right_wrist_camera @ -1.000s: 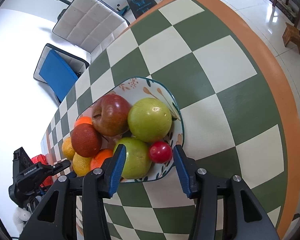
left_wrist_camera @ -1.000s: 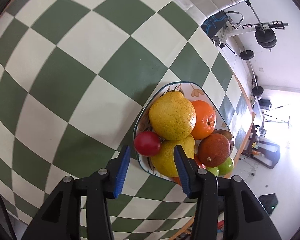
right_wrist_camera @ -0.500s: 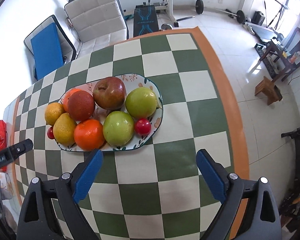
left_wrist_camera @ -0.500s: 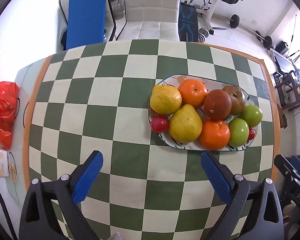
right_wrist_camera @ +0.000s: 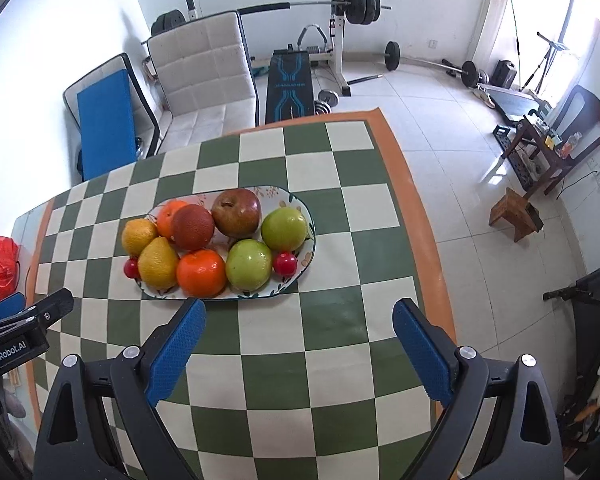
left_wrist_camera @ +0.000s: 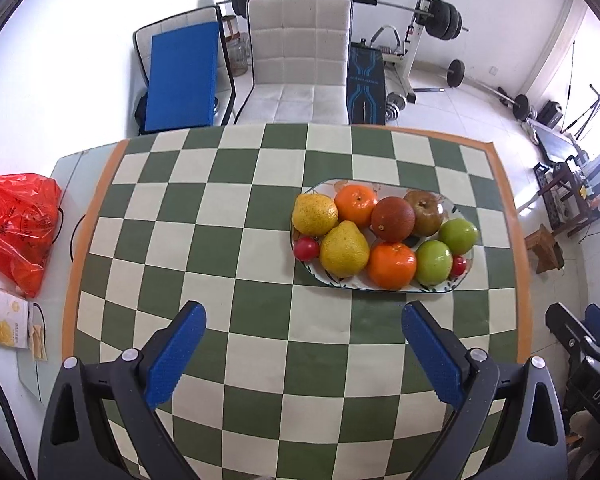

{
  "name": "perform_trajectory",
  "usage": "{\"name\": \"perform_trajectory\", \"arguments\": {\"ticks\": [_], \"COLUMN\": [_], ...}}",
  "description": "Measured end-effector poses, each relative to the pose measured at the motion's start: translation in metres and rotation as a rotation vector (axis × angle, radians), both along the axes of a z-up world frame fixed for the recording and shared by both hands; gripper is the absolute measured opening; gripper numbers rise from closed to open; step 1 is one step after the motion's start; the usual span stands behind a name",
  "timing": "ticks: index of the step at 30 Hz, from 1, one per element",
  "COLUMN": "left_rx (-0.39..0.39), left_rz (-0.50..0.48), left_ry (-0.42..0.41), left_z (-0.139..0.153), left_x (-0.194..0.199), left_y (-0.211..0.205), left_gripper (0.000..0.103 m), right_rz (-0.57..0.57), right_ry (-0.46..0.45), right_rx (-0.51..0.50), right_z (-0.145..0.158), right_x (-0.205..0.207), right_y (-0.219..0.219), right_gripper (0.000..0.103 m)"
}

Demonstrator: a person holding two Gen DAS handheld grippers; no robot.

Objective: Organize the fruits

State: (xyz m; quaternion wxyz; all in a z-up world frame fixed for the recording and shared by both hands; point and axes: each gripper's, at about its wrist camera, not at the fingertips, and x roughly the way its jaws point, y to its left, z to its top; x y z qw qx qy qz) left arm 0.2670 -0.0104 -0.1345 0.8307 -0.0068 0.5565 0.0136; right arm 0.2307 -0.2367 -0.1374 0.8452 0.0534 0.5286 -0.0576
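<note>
An oval patterned plate (left_wrist_camera: 440,288) (right_wrist_camera: 296,280) on the green-and-cream checked table holds several fruits: yellow pears (left_wrist_camera: 344,249), oranges (left_wrist_camera: 392,265), a dark red-brown fruit (left_wrist_camera: 393,219), a brown-red apple (right_wrist_camera: 236,212), two green apples (right_wrist_camera: 249,264) and two small red fruits (right_wrist_camera: 285,263). My left gripper (left_wrist_camera: 302,322) is open and empty, high above the table, near side of the plate. My right gripper (right_wrist_camera: 298,316) is open and empty, also raised on the near side.
A red plastic bag (left_wrist_camera: 16,224) and a snack packet (left_wrist_camera: 0,322) lie off the table's left edge. The left gripper's body (right_wrist_camera: 16,332) shows at left in the right wrist view. Chairs (left_wrist_camera: 298,64) and gym gear stand beyond the far edge.
Both grippers have lifted up and back from just over the plate's ends, and their jaws have opened wide. The fruits stay on the plate.
</note>
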Motion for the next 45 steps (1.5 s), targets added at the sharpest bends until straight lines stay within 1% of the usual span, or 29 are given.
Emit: {"name": "perform_trajectory", "arguments": {"ticks": [7, 11, 15, 17, 21, 27, 31, 34, 42, 45], "left_rx": [0.003, 0.003, -0.015, -0.02, -0.026, -0.048, -0.057, -0.055, -0.05, -0.035], "left_rz": [-0.03, -0.057, -0.07, -0.073, -0.072, -0.072, -0.064, -0.062, -0.069, -0.064], "left_ry": [-0.095, -0.125, -0.149, -0.162, -0.184, -0.198, -0.211, -0.223, -0.219, -0.234], "left_z": [0.052, 0.077, 0.1, 0.113, 0.129, 0.148, 0.157, 0.16, 0.158, 0.155], "left_x": [-0.042, -0.069, -0.095, -0.106, -0.124, -0.14, -0.146, -0.149, -0.148, -0.145], "left_y": [-0.005, -0.01, -0.013, -0.013, -0.013, -0.012, -0.01, -0.01, -0.015, -0.018], "left_gripper": [0.1, 0.1, 0.1, 0.1, 0.1, 0.1, 0.1, 0.1, 0.1, 0.1], "right_rz": [0.023, 0.036, 0.048, 0.051, 0.058, 0.076, 0.089, 0.095, 0.103, 0.101], "right_ry": [-0.064, -0.108, -0.157, -0.18, -0.204, -0.245, -0.262, -0.263, -0.258, -0.257], "right_rx": [0.005, 0.017, 0.021, 0.005, 0.01, 0.021, 0.019, 0.025, 0.039, 0.039], "right_z": [0.046, 0.078, 0.115, 0.134, 0.161, 0.197, 0.214, 0.219, 0.22, 0.218], "right_x": [-0.042, -0.072, -0.103, -0.118, -0.142, -0.173, -0.187, -0.191, -0.189, -0.189], "right_y": [0.007, 0.01, 0.012, 0.014, 0.016, 0.024, 0.028, 0.03, 0.03, 0.03], "right_gripper": [0.097, 0.097, 0.097, 0.097, 0.097, 0.097, 0.097, 0.097, 0.097, 0.097]}}
